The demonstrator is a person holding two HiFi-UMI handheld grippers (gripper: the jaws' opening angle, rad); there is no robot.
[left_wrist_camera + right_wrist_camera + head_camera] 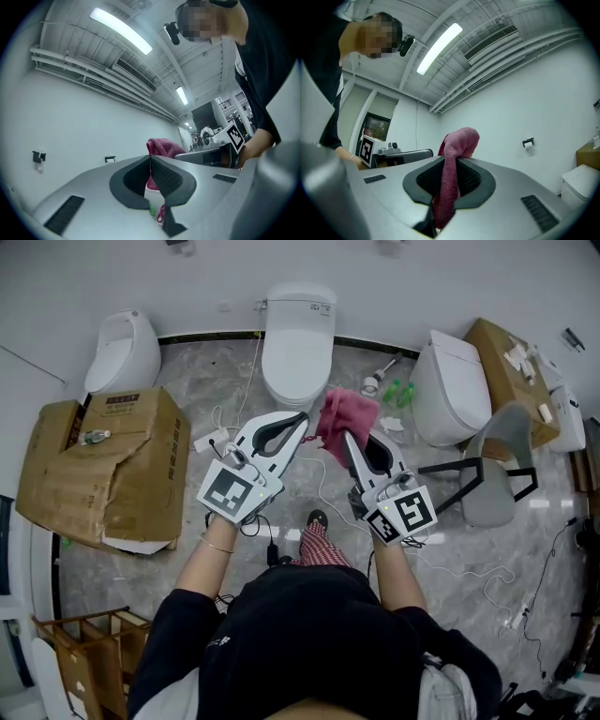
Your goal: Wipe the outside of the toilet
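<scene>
Right claw [449, 161] pinches a pink cloth [457, 140], held in the air just in front of the middle toilet [298, 343]. Left claw [151, 159] is pressed together, apparently empty, just beside the cloth. The cloth looks light, soft and limp: best gripped at a bunched fold. The toilet's shell is hard, probably slippery.

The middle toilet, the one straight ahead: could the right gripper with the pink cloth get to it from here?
Probably yes. The right gripper, shut on the pink cloth, is held just short of the toilet. Nothing stands between them, and only a thin cable trails on the floor beside it.
</scene>
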